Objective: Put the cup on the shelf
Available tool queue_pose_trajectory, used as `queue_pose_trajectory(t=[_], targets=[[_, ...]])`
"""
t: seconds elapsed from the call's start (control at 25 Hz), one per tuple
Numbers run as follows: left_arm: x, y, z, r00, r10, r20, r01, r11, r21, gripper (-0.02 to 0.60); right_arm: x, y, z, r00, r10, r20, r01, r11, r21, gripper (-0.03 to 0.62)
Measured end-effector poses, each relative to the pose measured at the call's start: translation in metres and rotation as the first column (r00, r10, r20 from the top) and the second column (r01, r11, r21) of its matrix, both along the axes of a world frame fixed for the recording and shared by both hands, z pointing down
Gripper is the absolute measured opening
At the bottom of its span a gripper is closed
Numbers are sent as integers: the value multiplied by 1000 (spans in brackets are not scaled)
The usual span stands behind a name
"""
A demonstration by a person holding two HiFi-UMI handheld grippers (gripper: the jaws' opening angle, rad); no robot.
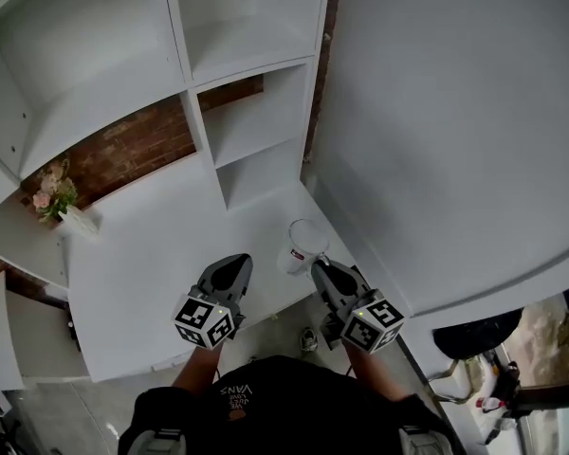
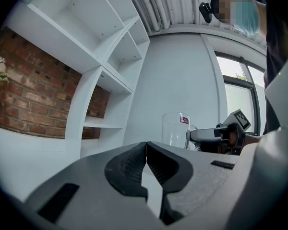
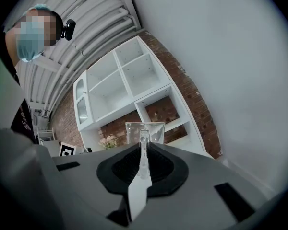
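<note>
Cup (image 1: 303, 237) at counter (image 1: 152, 282) edge, handle (image 3: 143, 150) pinched — right gripper (image 1: 316, 265)

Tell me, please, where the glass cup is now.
In the head view the cup is at the right end of the white counter, its handle clamped in the right gripper, near the shelf unit.

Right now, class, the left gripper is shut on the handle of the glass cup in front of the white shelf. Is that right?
Not quite: it is the right gripper that is shut on the handle of the glass cup, as the right gripper view shows. The left gripper is shut on nothing. The cup is indeed in front of the white shelf.
</note>
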State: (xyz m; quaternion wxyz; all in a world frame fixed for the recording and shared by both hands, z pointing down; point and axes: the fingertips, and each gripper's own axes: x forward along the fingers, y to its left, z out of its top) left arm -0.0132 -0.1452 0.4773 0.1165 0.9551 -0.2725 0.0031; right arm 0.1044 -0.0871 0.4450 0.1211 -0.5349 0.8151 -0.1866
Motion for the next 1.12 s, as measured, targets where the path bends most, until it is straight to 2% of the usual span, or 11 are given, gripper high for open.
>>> queue_pose_trajectory(t=[0.36, 0.6, 0.92, 1.12], targets=[[36, -24, -7, 982, -186, -9, 186, 982, 14, 8, 49, -54, -4, 983, -176, -56, 176, 984, -1, 21], [45, -22, -4, 938, -347, -16, 347, 938, 6, 8, 70, -79, -4, 946, -312, -94, 313, 950, -5, 22], [50, -14, 8, 917, -398, 14, 398, 917, -12, 8, 76, -105, -4, 934, -345, -98, 348, 937, 21, 22], [43, -31, 6, 917, -398, 5, 398, 917, -4, 8, 73, -130, -5, 941, -320, -111, 325, 945, 31, 21]])
